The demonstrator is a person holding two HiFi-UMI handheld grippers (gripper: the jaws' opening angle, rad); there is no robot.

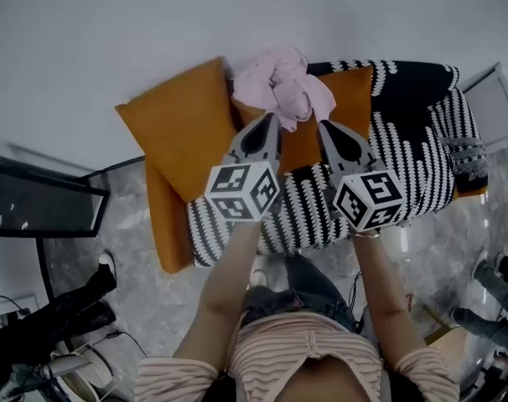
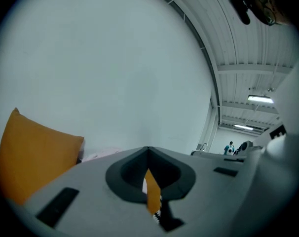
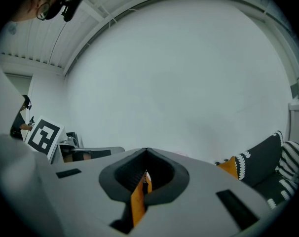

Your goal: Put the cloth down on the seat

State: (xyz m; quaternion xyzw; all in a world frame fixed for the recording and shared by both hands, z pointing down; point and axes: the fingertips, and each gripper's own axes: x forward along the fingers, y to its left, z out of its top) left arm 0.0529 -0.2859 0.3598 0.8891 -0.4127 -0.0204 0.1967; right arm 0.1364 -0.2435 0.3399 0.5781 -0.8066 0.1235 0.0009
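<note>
Pink cloth (image 1: 281, 82) is bunched up at both gripper tips, over the orange cushions (image 1: 180, 124) at the sofa (image 1: 409, 153) back. Left gripper (image 1: 271, 117) & right gripper (image 1: 321, 126): jaws together, each pinching the cloth's lower edge.

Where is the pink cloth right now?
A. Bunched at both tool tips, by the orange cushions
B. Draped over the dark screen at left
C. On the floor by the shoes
A: the cloth sits bunched against the orange cushions, at the tips of the left tool and right tool.
</note>
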